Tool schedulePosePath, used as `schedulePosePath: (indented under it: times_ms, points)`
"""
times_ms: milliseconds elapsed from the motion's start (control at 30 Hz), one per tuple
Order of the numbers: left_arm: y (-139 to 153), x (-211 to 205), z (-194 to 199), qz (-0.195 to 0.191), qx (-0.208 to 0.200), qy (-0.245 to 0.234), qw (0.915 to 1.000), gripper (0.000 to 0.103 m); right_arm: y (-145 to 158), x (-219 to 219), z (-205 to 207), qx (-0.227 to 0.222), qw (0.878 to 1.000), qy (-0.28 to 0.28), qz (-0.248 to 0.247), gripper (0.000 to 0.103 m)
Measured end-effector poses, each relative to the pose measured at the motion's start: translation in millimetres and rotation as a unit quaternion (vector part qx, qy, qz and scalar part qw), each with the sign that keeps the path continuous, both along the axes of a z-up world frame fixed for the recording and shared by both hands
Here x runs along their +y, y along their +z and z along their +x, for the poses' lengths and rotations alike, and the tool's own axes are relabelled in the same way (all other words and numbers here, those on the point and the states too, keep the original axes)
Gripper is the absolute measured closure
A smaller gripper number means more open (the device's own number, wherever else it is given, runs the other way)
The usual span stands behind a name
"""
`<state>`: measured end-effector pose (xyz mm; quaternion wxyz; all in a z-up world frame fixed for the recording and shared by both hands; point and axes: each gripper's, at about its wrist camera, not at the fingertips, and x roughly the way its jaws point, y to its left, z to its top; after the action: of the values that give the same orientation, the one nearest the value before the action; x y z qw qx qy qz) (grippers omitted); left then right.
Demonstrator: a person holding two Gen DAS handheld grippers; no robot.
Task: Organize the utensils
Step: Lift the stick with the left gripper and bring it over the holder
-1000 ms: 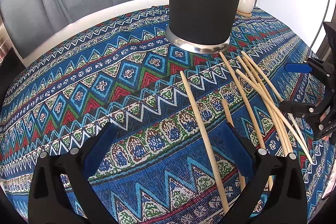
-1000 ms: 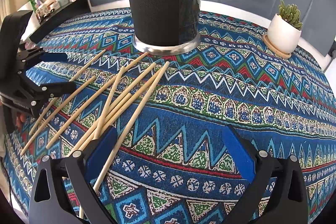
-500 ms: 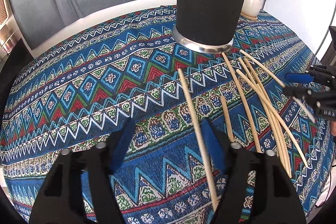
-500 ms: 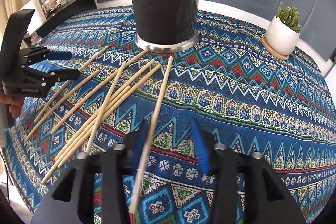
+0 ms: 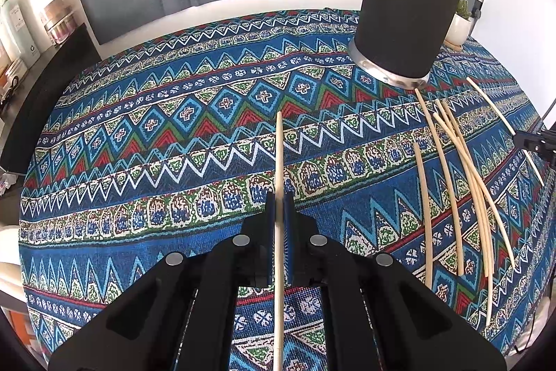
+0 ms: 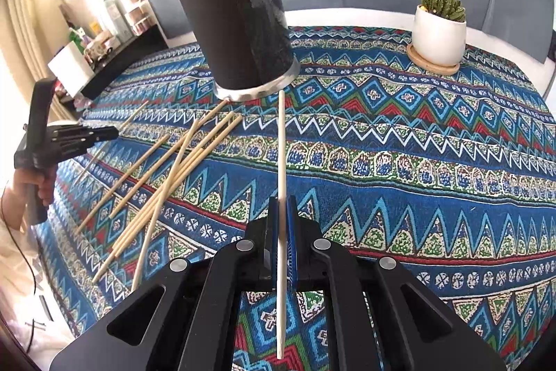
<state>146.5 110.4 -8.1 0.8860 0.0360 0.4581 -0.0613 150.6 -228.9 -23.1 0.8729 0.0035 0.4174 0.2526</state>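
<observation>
I have each hand-held gripper, left (image 5: 277, 207) and right (image 6: 284, 214), clamped mid-length on one stick (image 5: 279, 162) (image 6: 282, 155), balanced for dropping into the holder (image 6: 239, 23).

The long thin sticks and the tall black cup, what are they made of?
The long pale sticks look like bare wood or bamboo: matte tan, straight, unpainted, like the chopstick clamped in the right gripper. The tall black cylinder holder seems wrapped in dull black fabric or foam, with a shiny silver band at its base that is probably metal.
</observation>
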Motion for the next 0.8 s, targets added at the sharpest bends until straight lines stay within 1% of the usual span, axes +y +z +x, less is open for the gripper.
schedulePosePath:
  times_ms: [133,233,333,433,633,800]
  points:
    - [18.6,5.2,-6.3,0.001,-0.015,0.002,0.9999,0.098,20.8,-6.3,-5.6,-0.024,1.000,0.000,0.005,0.098]
    - [36.7,3.2,-7.2,0.011,-0.033,-0.001,0.9994,0.098,37.4,-12.7,-10.4,-0.046,0.999,-0.003,0.006,0.098]
    - [52.3,0.5,1.9,-0.006,-0.039,-0.002,0.9992,0.098,54.3,-16.1,-12.3,-0.063,0.998,-0.002,0.009,0.098]
    - [69.8,-5.1,8.6,-0.009,-0.055,-0.006,0.9984,0.098,71.4,-17.5,-12.7,-0.081,0.997,-0.001,0.013,0.098]
    - [99.3,-13.0,15.8,-0.005,-0.080,-0.012,0.9967,0.098,101.3,-15.3,-3.2,-0.107,0.994,0.002,0.018,0.098]
    - [124.5,-20.1,26.4,-0.005,-0.097,-0.018,0.9951,0.098,125.7,-13.9,8.6,-0.124,0.991,0.006,0.044,0.098]
